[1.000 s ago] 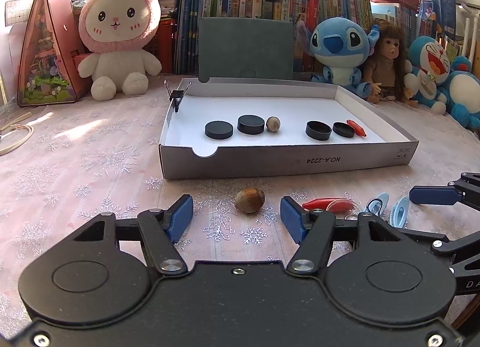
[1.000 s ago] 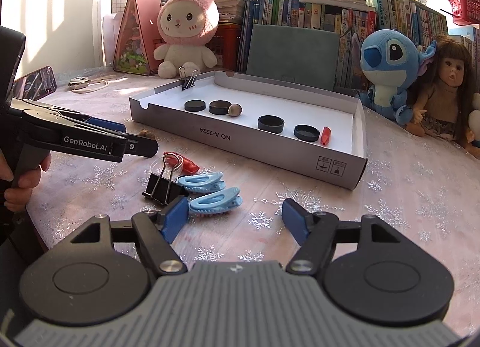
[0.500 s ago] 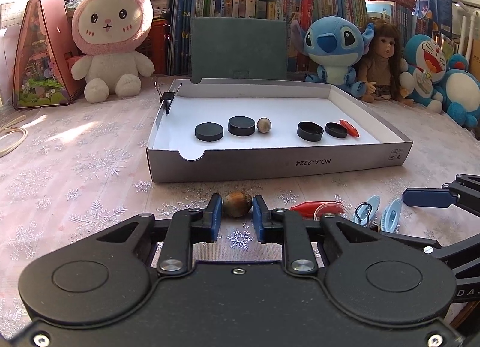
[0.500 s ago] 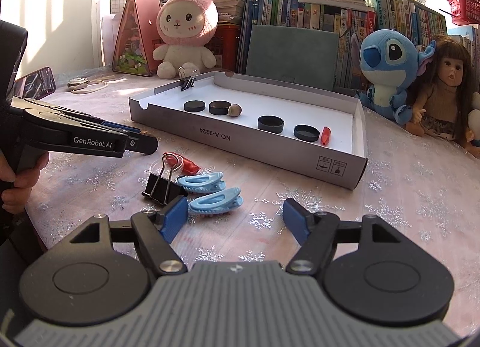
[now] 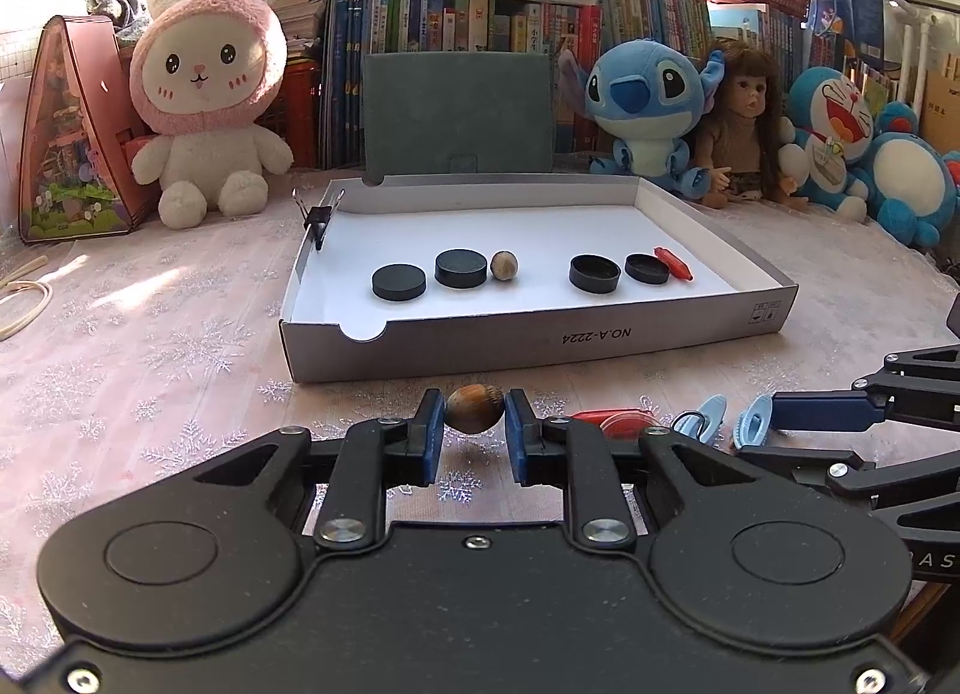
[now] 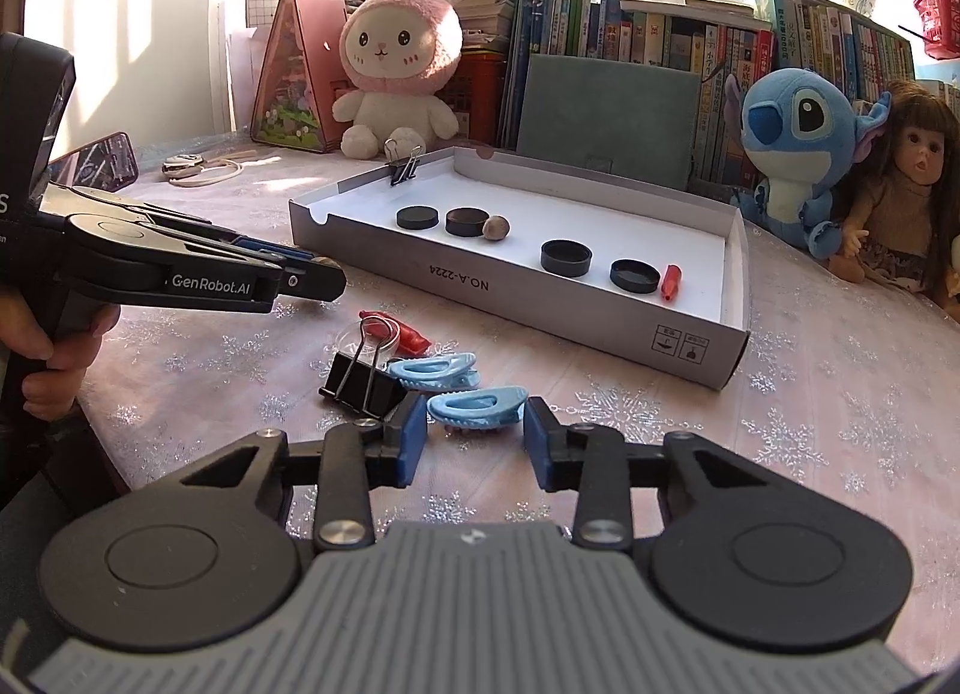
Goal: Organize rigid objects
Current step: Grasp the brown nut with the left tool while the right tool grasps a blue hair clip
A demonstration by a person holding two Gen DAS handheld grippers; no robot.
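The left gripper pinches a hazelnut just above the counter, before the box. Round and hard, it could squirt out mid-lift. The right gripper brackets a blue clip, half-open.

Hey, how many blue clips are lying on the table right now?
2. One blue clip lies just right of the black binder clip; the other blue clip sits nearer, between the open right gripper's fingertips. More could be hidden behind the grippers.
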